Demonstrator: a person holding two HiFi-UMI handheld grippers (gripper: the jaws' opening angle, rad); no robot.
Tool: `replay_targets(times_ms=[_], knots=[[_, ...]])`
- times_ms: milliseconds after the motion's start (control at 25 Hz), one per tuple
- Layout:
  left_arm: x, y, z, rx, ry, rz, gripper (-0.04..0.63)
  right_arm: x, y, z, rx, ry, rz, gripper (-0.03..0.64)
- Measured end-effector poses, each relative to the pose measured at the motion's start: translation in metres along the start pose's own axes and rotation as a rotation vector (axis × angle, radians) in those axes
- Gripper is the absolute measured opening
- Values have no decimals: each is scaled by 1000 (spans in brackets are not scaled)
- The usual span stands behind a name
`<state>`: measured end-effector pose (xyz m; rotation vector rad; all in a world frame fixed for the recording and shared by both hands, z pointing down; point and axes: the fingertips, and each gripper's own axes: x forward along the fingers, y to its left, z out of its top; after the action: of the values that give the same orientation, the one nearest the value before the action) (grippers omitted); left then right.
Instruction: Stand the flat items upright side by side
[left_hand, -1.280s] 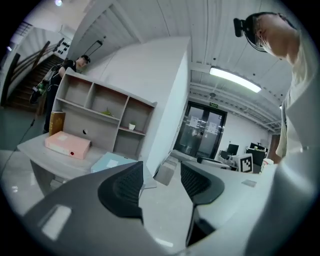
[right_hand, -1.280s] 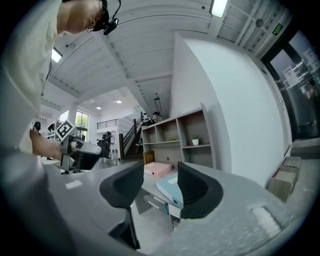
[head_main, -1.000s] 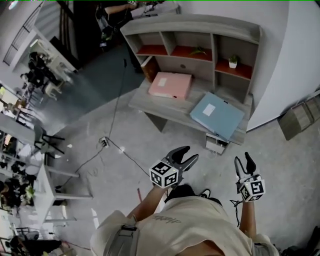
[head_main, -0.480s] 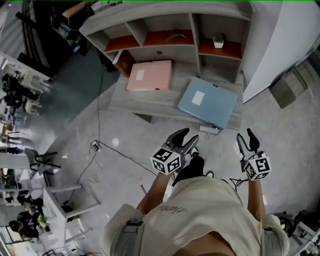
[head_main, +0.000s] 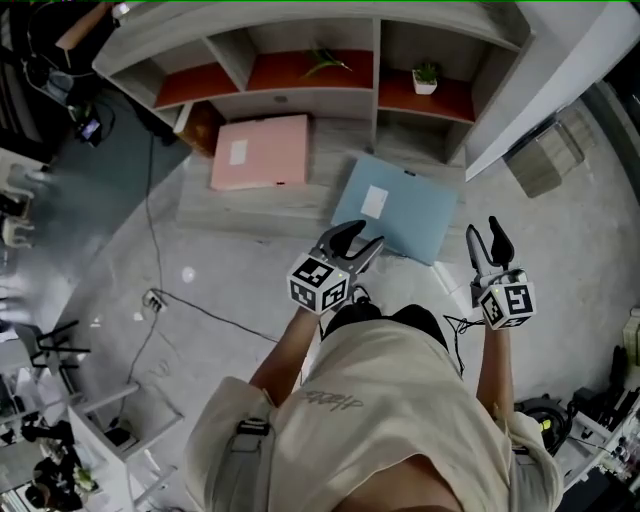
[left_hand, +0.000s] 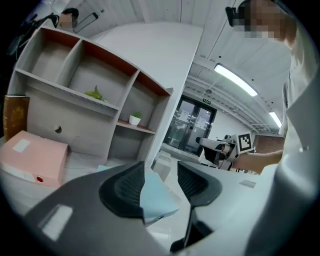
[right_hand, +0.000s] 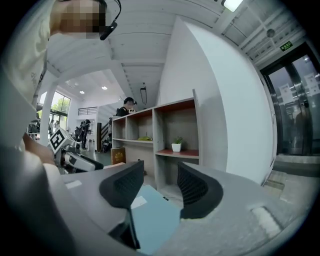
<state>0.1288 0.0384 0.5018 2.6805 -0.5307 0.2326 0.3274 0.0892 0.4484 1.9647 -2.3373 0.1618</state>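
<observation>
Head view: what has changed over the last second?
The person has stepped up to the desk, bringing the left gripper and right gripper close to the blue folder. The left one's jaws have just been closing a little, nothing between them. Both grippers stay empty; the blue folder and pink folder still lie flat.

Person walks up to the surface (head_main: 250, 208), bringing both grippers close to the blue folder (head_main: 405, 205).
The left gripper (head_main: 358, 238), earlier over bare floor well short of the surface, now shows its tips against the folder's near edge. Its jaws have just been closing slightly, with nothing clamped between them. The right gripper (head_main: 485, 232) has drawn up beside the folder's right corner.
</observation>
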Motion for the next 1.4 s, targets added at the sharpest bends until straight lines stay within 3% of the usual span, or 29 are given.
replay_targets(times_ms=[240,400,560,880,1240,1400], knots=[[7,20,-14,-75,30,-30,219,24,10,-35,10,139,20,207],[3,39,-33,-147,57,-6,219,53,2,-39,-53,221,90,209],[3,57,-54,-182,90,53,225,92,-14,-50,-78,294,172,217],[6,81,-99,-368,136,232,241,168,-22,-98,-110,426,358,221],[40,81,-171,-837,149,361,300,220,-20,-175,-145,623,651,225],[57,78,-188,-970,137,400,310,234,-11,-206,-161,710,793,253]])
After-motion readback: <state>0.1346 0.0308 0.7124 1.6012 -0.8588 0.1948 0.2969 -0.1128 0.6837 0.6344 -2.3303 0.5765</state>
